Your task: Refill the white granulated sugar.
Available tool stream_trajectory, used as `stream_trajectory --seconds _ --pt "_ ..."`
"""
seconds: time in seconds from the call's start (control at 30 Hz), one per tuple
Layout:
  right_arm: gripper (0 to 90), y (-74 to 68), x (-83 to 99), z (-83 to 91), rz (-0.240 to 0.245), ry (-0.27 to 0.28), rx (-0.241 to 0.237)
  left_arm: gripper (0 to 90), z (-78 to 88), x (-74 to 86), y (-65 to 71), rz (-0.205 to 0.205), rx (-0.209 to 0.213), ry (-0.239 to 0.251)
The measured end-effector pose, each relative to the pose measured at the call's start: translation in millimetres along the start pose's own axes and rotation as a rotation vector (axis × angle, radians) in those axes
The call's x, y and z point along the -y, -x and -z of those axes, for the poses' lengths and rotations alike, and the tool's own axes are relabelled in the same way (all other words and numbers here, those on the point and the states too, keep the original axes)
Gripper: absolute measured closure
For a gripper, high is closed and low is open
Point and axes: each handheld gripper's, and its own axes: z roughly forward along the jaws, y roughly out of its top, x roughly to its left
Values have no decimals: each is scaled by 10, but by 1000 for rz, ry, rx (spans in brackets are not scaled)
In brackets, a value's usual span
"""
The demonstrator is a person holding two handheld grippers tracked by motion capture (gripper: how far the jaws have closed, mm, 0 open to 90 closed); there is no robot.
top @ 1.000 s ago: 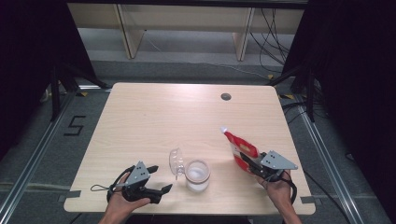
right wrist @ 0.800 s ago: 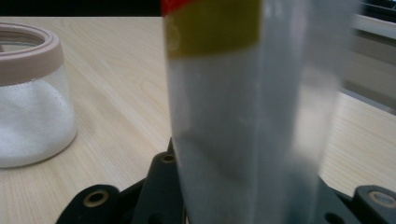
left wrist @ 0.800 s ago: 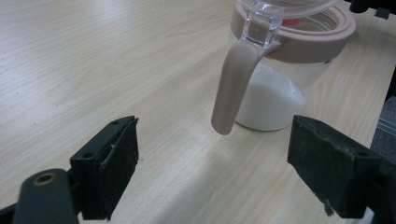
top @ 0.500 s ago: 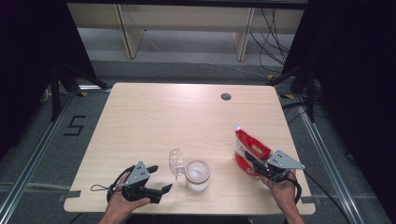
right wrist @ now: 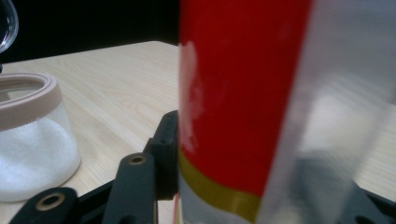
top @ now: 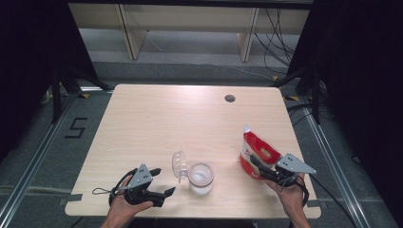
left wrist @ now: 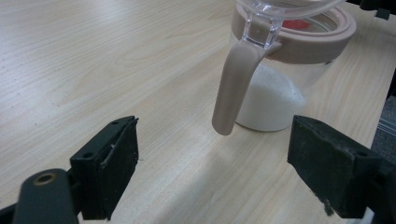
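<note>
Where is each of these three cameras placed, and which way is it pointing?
High view: above the person's side, facing forward and down on the pale wooden table; both hands show.
Left gripper view: rides the open left hand-held gripper, facing the clear lidded jar of white powder.
Right gripper view: rides the right hand-held gripper, facing the red and silver pouch it grips.
All three share the jar.

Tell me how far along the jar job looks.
Done: the jar holds white powder, its hinged lid flipped open. In hand: the right gripper clamps a red pouch, roughly upright beside the jar. The left gripper rests open nearby. Left, probably: closing the lid.
</note>
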Motion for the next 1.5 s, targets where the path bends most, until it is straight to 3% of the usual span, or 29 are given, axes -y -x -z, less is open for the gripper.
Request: stream_trajectory --seconds 0.07,0.13,0.17,0.2,0.23,0.3,0.33,0.37,0.4,0.47,0.57,0.77,0.8,0.83,0.87,0.9,0.97,1.0,1.03,1.17,1.23,1.27,1.3,1.4,1.47,1.5 --pt "515 -25 -4 6 -15 -13 12 160 -3 2 -10 -6 5 -1" --pt "456 -45 -10 27 -22 -36 60 160 -6 11 3 24 2 -2" --pt "431 -41 -11 27 -15 -37 61 160 -2 11 4 24 1 -4" --pt "413 -62 -8 42 -48 -40 67 160 -2 11 4 25 0 -4" --pt "401 -62 -10 57 -36 -44 88 160 -6 12 3 25 2 1" --pt "388 -85 -16 109 -61 -56 76 160 -2 10 0 15 2 -2" --pt "373 -104 -13 123 -62 -36 102 160 -4 12 2 21 1 -2" --pt "368 -143 -9 152 -80 -52 119 160 -2 11 0 17 -1 -5" --pt "369 -145 -3 176 -64 -71 113 160 -3 9 -8 4 1 -5" --pt "368 -181 20 209 -91 -50 108 160 -7 9 -5 3 4 -1" --pt "366 -206 20 283 -74 -63 140 159 -4 8 -13 -3 3 -5" --pt "352 -281 31 403 -127 -81 154 160 -3 10 -12 -1 4 -4" --pt "347 -265 29 431 -112 -93 162 160 -2 10 -16 -4 4 -3" --pt "336 -288 28 459 -144 -96 175 159 -1 11 -17 1 2 -3" --pt "324 -288 37 471 -137 -89 196 159 -2 17 -9 27 -1 -2" --pt "315 -312 39 493 -162 -108 193 160 -7 16 -23 17 1 4" --pt "312 -305 52 528 -132 -118 186 159 -3 20 -25 33 -8 -4" --pt "314 -296 56 541 -121 -112 179 159 -3 18 -33 17 -6 -6" --pt "317 -289 67 534 -108 -95 182 159 -9 22 -17 40 -7 -3" --pt "315 -312 73 532 -129 -147 173 159 -7 21 -20 29 -6 -4" --pt "316 -316 75 527 -128 -146 155 159 -2 20 -31 28 -9 -5" --pt "316 -367 74 527 -158 -137 184 159 -1 17 -45 10 -7 -7" --pt "316 -347 77 529 -129 -139 184 159 -2 18 -41 14 -9 -11" --pt "313 -346 99 540 -138 -164 174 159 -9 4 -34 14 -9 -11" --pt "304 -331 120 542 -128 -169 177 159 -19 3 -20 37 -4 -9" --pt "304 -331 123 548 -146 -182 161 159 -20 -1 -29 20 -3 -10"
